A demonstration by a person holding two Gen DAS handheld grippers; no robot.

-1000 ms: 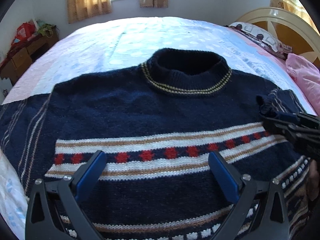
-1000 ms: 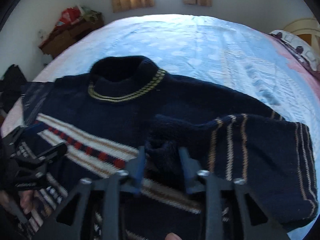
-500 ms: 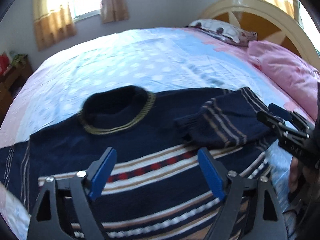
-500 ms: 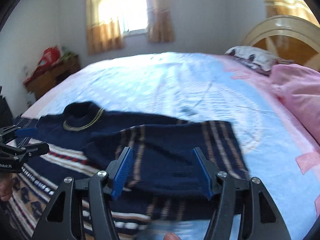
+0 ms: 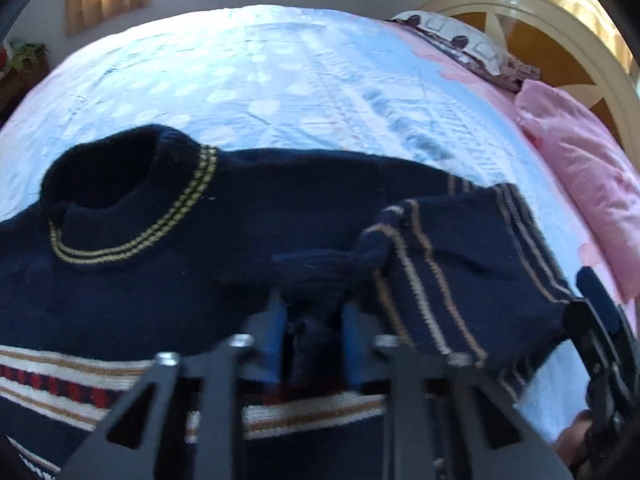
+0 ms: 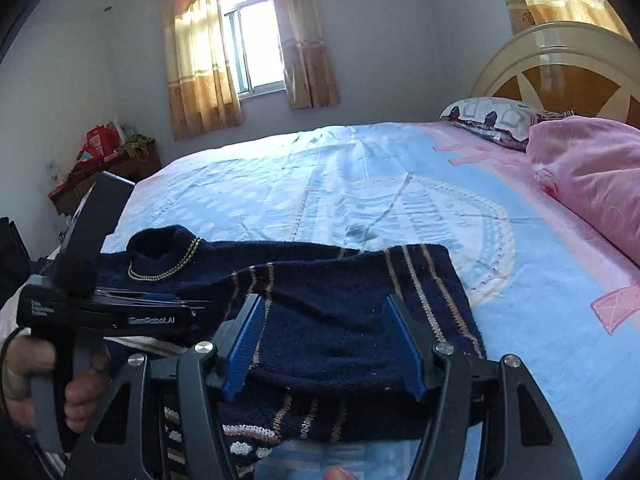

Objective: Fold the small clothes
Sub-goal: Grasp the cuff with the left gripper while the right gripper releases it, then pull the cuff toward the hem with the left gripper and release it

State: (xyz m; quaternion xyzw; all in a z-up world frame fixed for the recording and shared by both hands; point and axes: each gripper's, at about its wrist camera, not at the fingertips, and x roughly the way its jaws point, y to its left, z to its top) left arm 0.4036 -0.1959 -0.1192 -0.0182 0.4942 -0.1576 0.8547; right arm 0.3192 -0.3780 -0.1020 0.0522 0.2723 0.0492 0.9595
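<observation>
The sweater (image 5: 168, 280), a thick navy knit with a striped band across the chest, lies face up on the bed (image 5: 280, 80), its right sleeve (image 5: 460, 272) already folded in over the body. It looks soft and fairly heavy for its size, a floppy thing that will sag and bunch wherever it is lifted, though the wool should grip well and not slide out. I would judge the ribbed cuff and the hem corners the best places to take hold, since the knit is doubled there.

The left tongs (image 5: 310, 344) are pressed together on the dark cuff end of that sleeve, the wool bunched between the blue pads. The right tongs (image 6: 324, 348) stand spread wide, low over the folded sleeve, gripping nothing.

The left wrist view shows the pinch itself and the yellow-ringed collar (image 5: 132, 208) close up. The right wrist view hides the pinch behind the left tool's body, but shows the sleeve's outer fold edge, the person's left hand (image 6: 44, 380) on the handle, and the window and headboard beyond
</observation>
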